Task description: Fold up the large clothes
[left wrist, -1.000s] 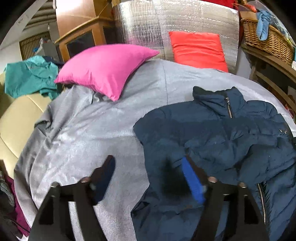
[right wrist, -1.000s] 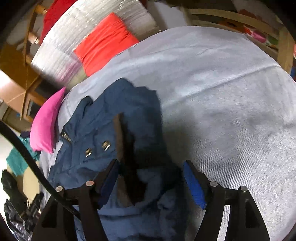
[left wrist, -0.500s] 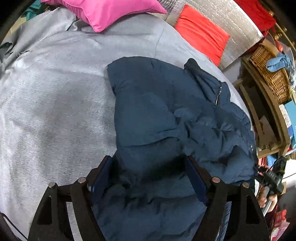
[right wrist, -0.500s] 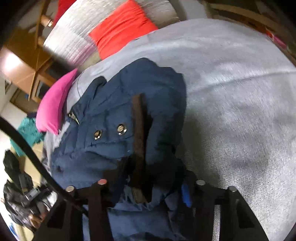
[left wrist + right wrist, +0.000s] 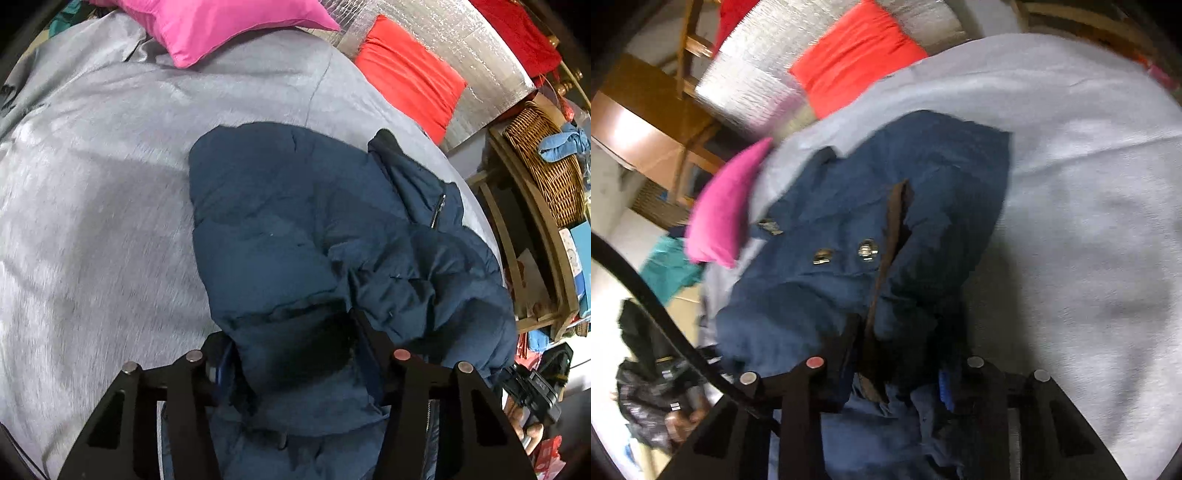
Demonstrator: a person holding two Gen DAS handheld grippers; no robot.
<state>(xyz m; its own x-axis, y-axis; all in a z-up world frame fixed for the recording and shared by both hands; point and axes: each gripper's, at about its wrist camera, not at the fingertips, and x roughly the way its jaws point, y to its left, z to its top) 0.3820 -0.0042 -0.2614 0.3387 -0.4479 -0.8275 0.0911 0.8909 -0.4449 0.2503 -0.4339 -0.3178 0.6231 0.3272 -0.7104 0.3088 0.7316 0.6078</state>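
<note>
A navy puffer jacket [image 5: 306, 236] lies crumpled on a grey bed cover [image 5: 92, 206]. My left gripper [image 5: 295, 354] has its jaws around a thick bunch of the jacket's near edge, with fabric filling the gap. In the right wrist view the jacket [image 5: 849, 236] shows metal snaps and a brown inner strip. My right gripper [image 5: 897, 365] also has jacket fabric bunched between its jaws, which have narrowed on it. The fingertips of both grippers are buried in the fabric.
A pink pillow [image 5: 221, 26] and a red pillow [image 5: 410, 77] lie at the head of the bed by a silver foil panel [image 5: 443, 33]. A wicker basket [image 5: 543, 155] sits on a wooden shelf at the right. Teal clothing [image 5: 670, 269] lies beyond the bed's left side.
Both grippers moved onto the jacket and closed in on its fabric. The left went from beside the jacket to straddling its near edge. The jacket has bunched up.
</note>
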